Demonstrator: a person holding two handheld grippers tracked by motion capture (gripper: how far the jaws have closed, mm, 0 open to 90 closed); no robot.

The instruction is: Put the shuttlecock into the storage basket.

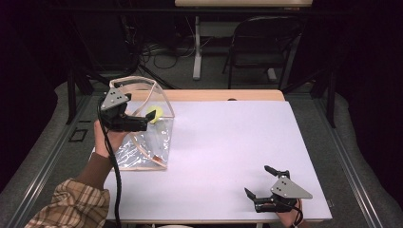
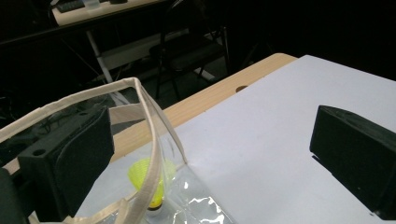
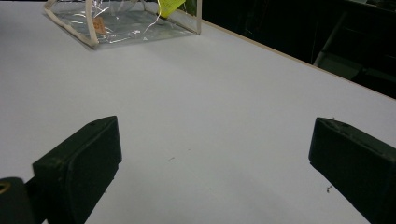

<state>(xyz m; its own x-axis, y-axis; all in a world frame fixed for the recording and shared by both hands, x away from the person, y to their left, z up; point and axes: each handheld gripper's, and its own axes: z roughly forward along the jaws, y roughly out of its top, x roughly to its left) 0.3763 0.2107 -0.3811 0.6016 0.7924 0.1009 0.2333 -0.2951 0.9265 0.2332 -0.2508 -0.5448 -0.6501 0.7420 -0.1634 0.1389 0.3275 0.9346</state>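
The right gripper [image 1: 259, 183] rests low on the desk [image 1: 228, 142], jaws wide apart with nothing between them. The left gripper [image 1: 151, 115] is also spread, one jaw inside the clear bag [image 1: 147, 142]. Between its jaws, the yellow shuttlecock [image 2: 149, 179] stands in the bag, half hidden by the rim.
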